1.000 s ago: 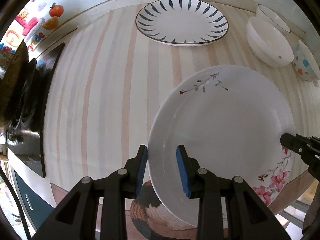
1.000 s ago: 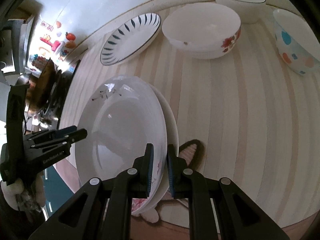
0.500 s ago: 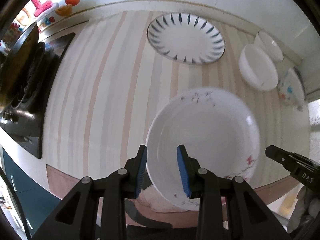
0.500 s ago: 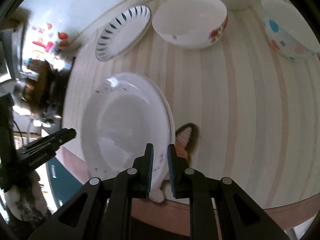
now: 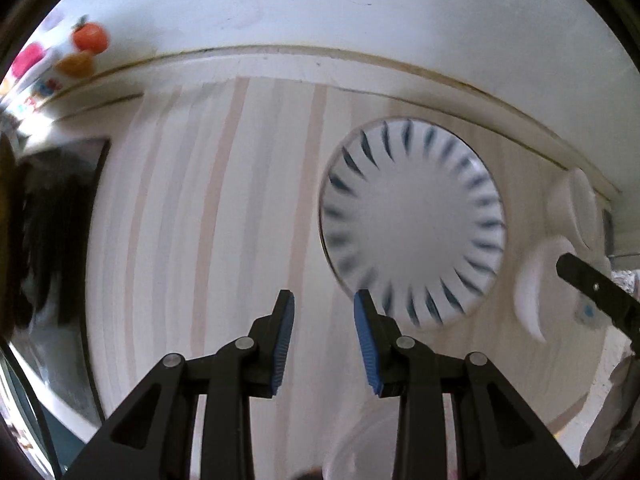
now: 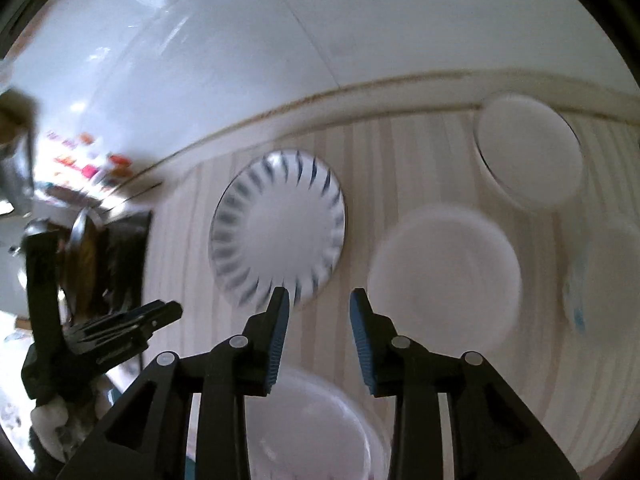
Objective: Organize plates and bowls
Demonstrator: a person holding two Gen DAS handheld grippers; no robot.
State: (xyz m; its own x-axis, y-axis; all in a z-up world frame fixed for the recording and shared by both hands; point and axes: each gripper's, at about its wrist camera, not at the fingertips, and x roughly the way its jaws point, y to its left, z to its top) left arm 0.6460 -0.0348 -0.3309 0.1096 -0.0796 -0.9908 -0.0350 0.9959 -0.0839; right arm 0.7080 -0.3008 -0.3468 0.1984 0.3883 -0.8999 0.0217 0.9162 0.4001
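Note:
A white plate with dark blue rim strokes (image 5: 412,220) lies flat near the back of the striped counter; it also shows in the right wrist view (image 6: 278,228). My left gripper (image 5: 324,336) is open and empty, above the counter just left of this plate. My right gripper (image 6: 318,336) is open and empty, between the striped plate and a white bowl (image 6: 444,276). The white flowered plate (image 6: 312,428) lies on the counter below the right gripper, partly hidden by the fingers. Both views are blurred.
A second white bowl (image 6: 528,156) sits at the back right, and a dotted bowl (image 6: 600,272) at the right edge. A black stove (image 5: 52,240) stands at the left. The white wall (image 5: 320,12) rises behind the counter. The other gripper (image 6: 120,328) shows at lower left.
Both grippers let go of the flowered plate, opened, and rose and moved toward the back; the plate now lies on the counter beneath them.

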